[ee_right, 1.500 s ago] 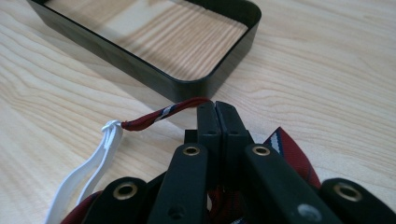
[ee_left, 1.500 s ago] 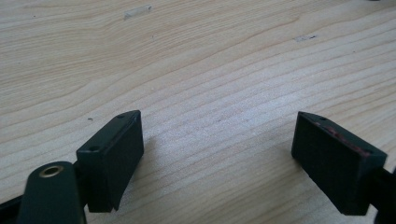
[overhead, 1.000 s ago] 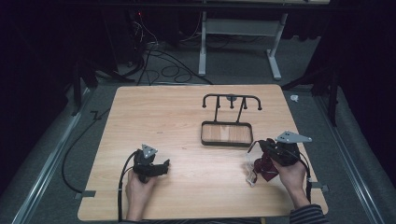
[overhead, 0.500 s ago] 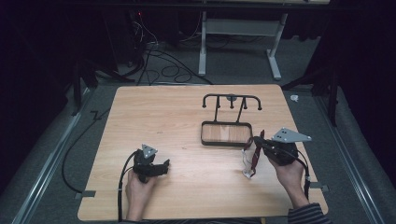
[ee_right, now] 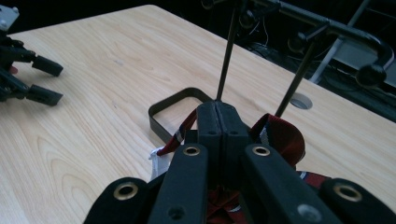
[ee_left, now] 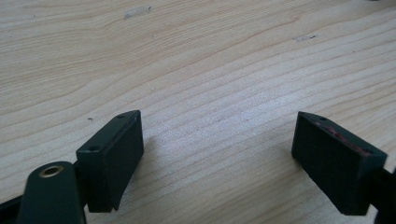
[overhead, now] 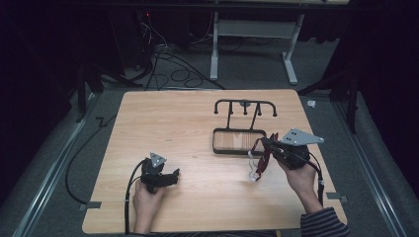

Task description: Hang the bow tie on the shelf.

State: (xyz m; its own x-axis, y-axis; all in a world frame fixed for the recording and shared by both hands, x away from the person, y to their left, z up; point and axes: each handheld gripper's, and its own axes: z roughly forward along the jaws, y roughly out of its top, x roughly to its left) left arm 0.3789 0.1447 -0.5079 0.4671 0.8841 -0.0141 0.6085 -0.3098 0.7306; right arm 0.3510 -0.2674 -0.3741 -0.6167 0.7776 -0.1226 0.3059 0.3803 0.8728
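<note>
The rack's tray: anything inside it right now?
The rack's tray looks empty in the high view. The right hand-held gripper and its dark red strap cover the near right corner.

Dark red striped fabric band with white tag (overhead: pixel 259 160) hangs off the worktop, pinched in right gripper (ee_right: pixel 218 116). Black metal rack with wooden base (overhead: pixel 238 140) stands upright just beside it.

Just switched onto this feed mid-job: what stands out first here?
The right gripper at the table's right side is shut on a dark red striped fabric piece that dangles to the wood. Just beyond stands a black wire rack with a rectangular base. The left gripper rests near the front-left, jaws wide open on bare table.
</note>
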